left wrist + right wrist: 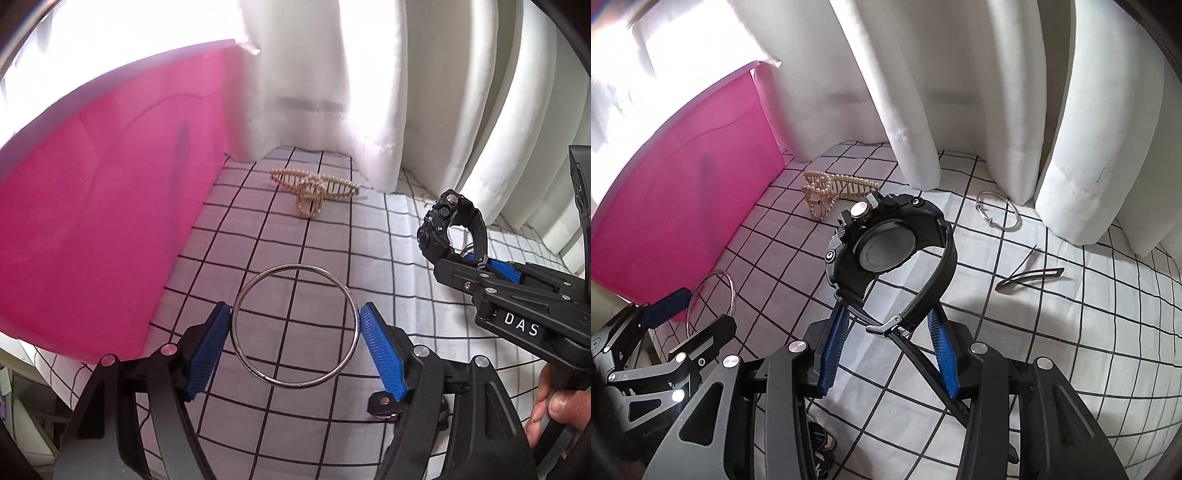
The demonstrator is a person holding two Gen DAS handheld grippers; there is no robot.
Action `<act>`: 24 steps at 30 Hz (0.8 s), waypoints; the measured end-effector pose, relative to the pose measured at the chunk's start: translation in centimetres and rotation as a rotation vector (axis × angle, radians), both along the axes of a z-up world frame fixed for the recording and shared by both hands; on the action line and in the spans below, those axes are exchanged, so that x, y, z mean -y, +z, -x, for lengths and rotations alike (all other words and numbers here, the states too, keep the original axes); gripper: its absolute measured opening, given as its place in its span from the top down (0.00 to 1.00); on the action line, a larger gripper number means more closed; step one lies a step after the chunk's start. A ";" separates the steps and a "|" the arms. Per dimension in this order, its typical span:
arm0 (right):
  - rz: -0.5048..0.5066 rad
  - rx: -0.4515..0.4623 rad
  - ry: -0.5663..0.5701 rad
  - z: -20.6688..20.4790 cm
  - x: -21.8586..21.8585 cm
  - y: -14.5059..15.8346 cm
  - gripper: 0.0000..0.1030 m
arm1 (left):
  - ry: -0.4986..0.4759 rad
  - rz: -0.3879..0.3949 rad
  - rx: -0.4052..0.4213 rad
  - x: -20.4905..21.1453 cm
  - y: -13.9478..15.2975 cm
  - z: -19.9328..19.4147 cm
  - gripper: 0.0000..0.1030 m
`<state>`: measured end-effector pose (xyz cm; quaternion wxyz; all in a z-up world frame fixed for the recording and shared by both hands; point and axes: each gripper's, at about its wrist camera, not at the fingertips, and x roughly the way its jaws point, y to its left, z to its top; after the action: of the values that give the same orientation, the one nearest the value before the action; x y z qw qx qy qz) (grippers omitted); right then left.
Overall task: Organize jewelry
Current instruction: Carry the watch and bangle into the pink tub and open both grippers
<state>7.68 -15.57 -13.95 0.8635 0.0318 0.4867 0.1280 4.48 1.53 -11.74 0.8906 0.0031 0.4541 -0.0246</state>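
Note:
My left gripper (295, 326) is shut on a silver bangle (295, 384), its blue pads pressing the ring's two sides, above the checked cloth (388, 258). The bangle also shows in the right wrist view (729, 284). My right gripper (886, 321) is shut on the strap of a black watch (886, 247), held up with its case back facing the camera; the watch also shows in the left wrist view (448, 229). A gold pearl hair claw (314, 186) lies on the cloth ahead, next to a pink box (103, 221).
White curtains (923, 92) hang along the back. A thin silver bracelet (997, 210) and a dark metal hair clip (1030, 278) lie on the cloth at the right. The pink box (683, 206) stands at the left.

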 end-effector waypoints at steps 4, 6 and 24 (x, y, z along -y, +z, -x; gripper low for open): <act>0.001 0.035 -0.004 0.6 0.6 2.7 0.59 | -0.019 0.016 0.038 0.4 2.5 0.3 0.32; 0.002 0.054 -0.007 0.9 0.7 4.1 0.59 | -0.031 0.023 0.066 0.6 4.1 0.4 0.32; -0.071 0.305 0.149 -1.0 -6.7 18.4 0.59 | 0.062 0.041 0.346 -5.6 19.4 -0.9 0.32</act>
<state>8.64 -8.88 4.48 0.9139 0.0066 0.3460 0.2122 5.41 7.08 7.69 0.9556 -0.0251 0.2934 -0.0055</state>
